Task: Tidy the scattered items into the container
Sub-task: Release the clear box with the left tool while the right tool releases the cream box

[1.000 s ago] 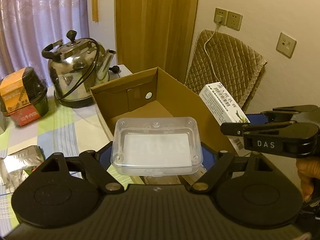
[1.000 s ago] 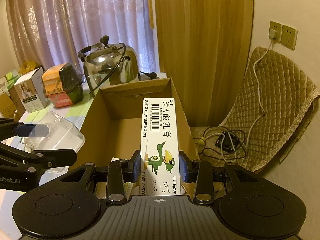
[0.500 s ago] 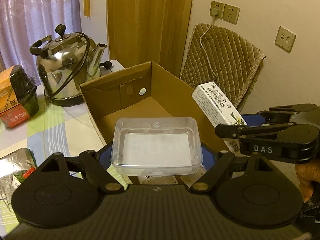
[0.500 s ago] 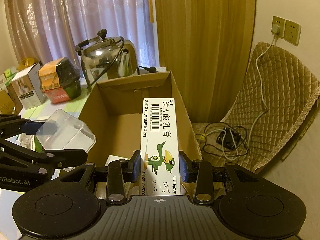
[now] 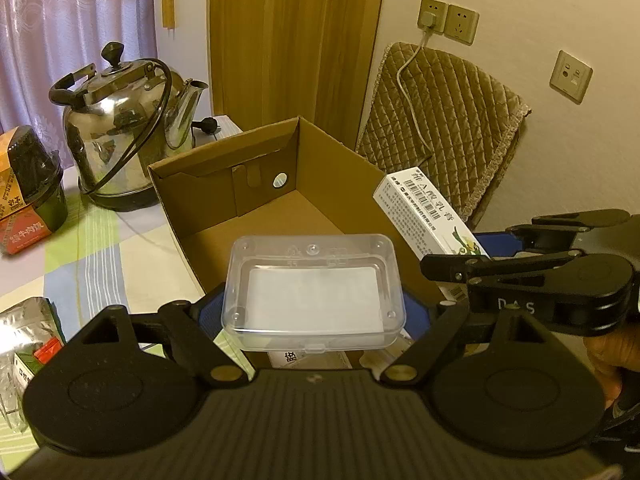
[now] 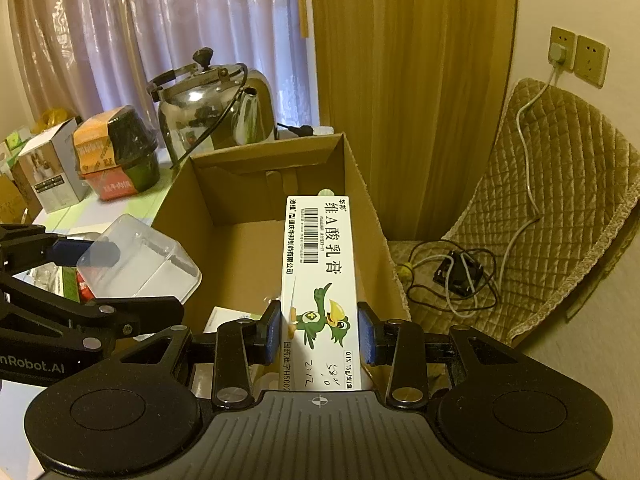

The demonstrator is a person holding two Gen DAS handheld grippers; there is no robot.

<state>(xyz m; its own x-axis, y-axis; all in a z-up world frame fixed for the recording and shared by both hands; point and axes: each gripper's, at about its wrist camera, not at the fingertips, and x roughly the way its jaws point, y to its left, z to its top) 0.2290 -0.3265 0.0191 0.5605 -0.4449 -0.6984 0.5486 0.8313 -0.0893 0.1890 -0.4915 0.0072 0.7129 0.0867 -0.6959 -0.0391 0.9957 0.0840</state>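
Left gripper (image 5: 314, 312) held level, blue-padded fingers (image 5: 208, 312) clamped on either side of a load, pointing forward. Right gripper (image 6: 319, 332) just to its right, also level, blue pads (image 6: 271, 332) pressed against both sides of its load. Hand (image 5: 612, 356) wrapped around the right gripper's handle, seen at the left camera's right edge. Both grippers side by side, close but apart.

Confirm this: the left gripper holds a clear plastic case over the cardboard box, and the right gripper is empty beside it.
One detail is wrong. The right gripper is not empty: the right wrist view shows its jaws shut on a white ointment carton with a green bird. The left gripper does hold the clear plastic case over the cardboard box.
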